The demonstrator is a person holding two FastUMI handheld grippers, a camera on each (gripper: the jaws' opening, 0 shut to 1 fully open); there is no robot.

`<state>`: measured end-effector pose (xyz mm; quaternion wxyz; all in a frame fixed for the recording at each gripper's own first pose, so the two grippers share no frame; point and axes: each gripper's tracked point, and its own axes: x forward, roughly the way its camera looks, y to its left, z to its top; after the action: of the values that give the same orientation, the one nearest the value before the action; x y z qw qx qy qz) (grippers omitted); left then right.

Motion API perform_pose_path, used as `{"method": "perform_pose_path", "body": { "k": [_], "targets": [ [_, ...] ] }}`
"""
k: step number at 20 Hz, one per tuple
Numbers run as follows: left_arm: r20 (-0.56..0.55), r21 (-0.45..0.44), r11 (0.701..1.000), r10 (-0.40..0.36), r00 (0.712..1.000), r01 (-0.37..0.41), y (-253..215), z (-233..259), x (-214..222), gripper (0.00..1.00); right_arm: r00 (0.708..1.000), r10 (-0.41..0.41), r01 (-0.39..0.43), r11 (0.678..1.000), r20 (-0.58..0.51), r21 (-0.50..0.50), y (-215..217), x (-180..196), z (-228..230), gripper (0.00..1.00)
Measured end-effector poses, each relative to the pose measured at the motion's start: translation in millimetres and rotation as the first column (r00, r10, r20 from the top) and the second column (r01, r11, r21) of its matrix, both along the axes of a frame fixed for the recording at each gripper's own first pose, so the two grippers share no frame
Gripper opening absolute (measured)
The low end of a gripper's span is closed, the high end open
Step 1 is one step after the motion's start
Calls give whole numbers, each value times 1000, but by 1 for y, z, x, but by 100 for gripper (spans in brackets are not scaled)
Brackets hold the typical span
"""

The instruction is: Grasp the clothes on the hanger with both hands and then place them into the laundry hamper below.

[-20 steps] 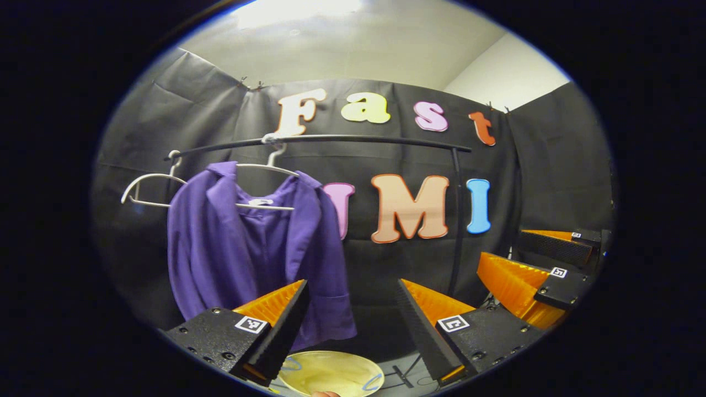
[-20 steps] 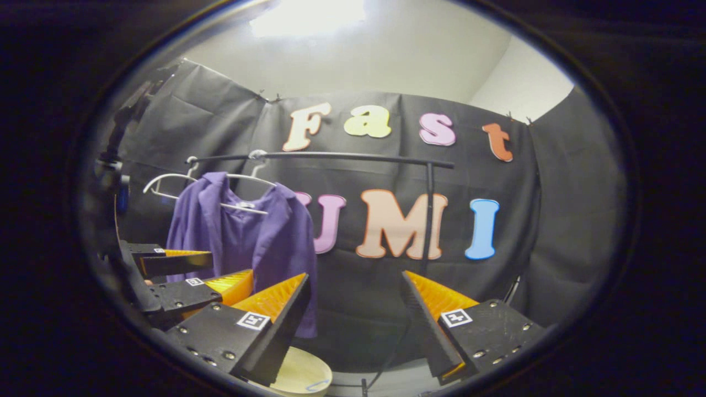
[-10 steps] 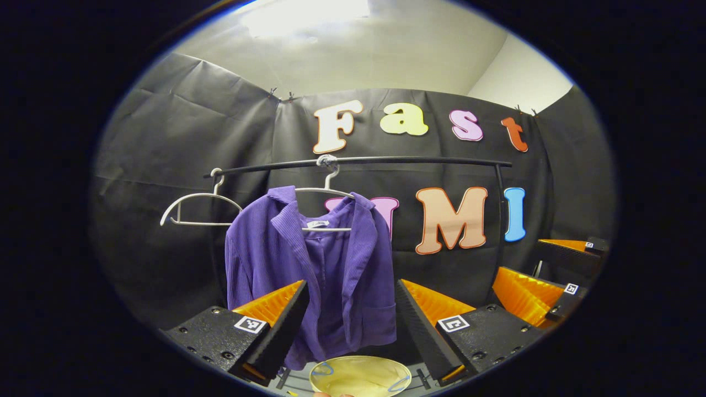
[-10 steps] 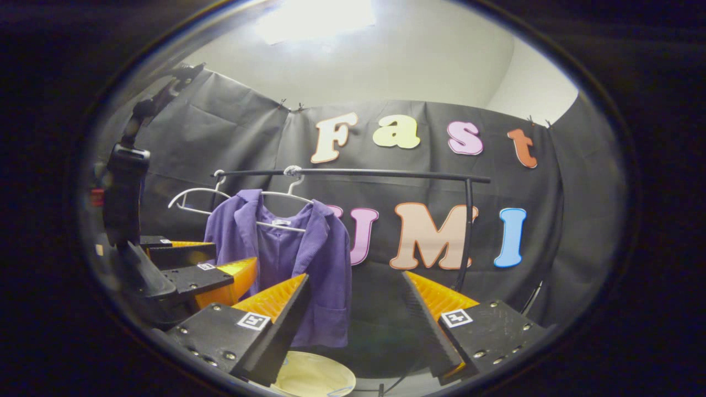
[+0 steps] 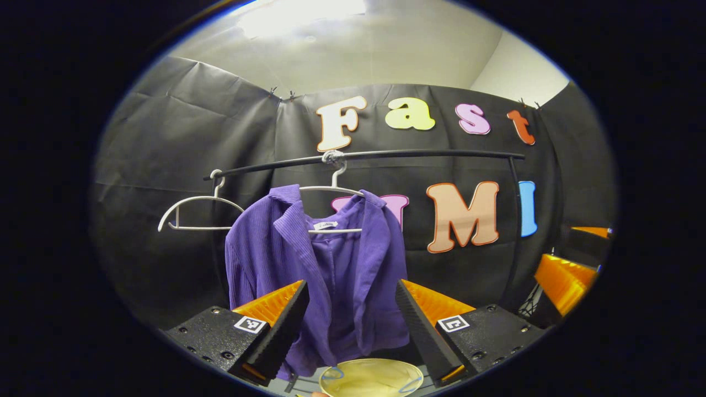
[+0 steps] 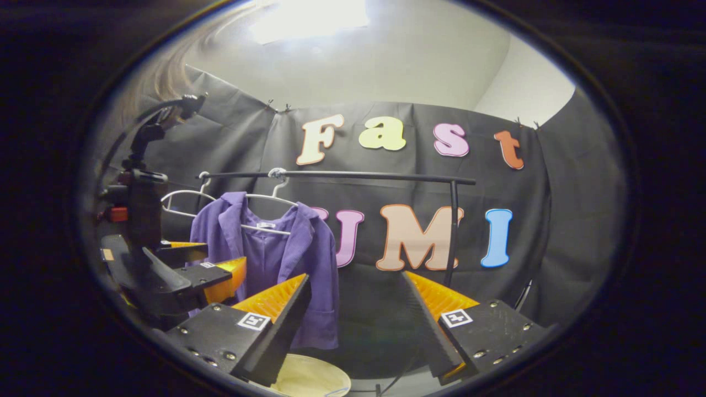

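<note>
Left gripper view looks straight at a purple ribbed jacket hanging on a white wire hanger from a black clothes rail, with a second, bare white hanger to its left on the same rail. The left tool hangs spread wide, nothing between its fingers, and the jacket sits framed in the gap but farther off, not touched. Below the hem, the pale round laundry hamper with blue handles stands almost directly underneath.

From the right gripper view the right tool is likewise spread and empty, aimed at bare wall to the right of the jacket, with the left tool nearer the garment on that view's left side.

I'd say the reach is under way and the grasp not yet made. The risks look plain enough: the right tool must swing left or it will close on air; pulling downward while the collar is hooked over the hanger could drag the hanger off the rail or rock the stand; and a one-sided pull could leave the jacket draped over the hamper's rim.
</note>
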<state>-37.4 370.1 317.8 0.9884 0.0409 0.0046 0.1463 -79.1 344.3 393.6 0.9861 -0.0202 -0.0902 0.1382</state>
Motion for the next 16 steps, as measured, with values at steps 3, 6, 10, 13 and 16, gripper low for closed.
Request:
{"method": "perform_pose_path", "body": {
  "k": [3, 6, 10, 13, 16],
  "targets": [
    [-18, 24, 997, 71, 997, -70, 28, -8, 15, 95, 1000, -12, 12, 1000, -2, 5, 2, 8, -2, 97],
    [-25, 40, 990, 134, 991, -133, 55, -14, 32, 95, 1000, -27, 27, 1000, -4, 7, 1, 18, -4, 97],
    [-31, 72, 974, 217, 976, -214, 89, -22, 51, 95, 999, -40, 40, 999, 3, 20, 7, 37, 0, 97],
    [-43, 77, 966, 250, 967, -246, 108, -33, 66, 97, 998, -55, 55, 998, -1, 25, 11, 49, 2, 97],
    [-53, 98, 955, 286, 957, -280, 127, -39, 76, 96, 998, -66, 66, 997, -12, 26, 17, 54, -2, 97]
  ]
}}
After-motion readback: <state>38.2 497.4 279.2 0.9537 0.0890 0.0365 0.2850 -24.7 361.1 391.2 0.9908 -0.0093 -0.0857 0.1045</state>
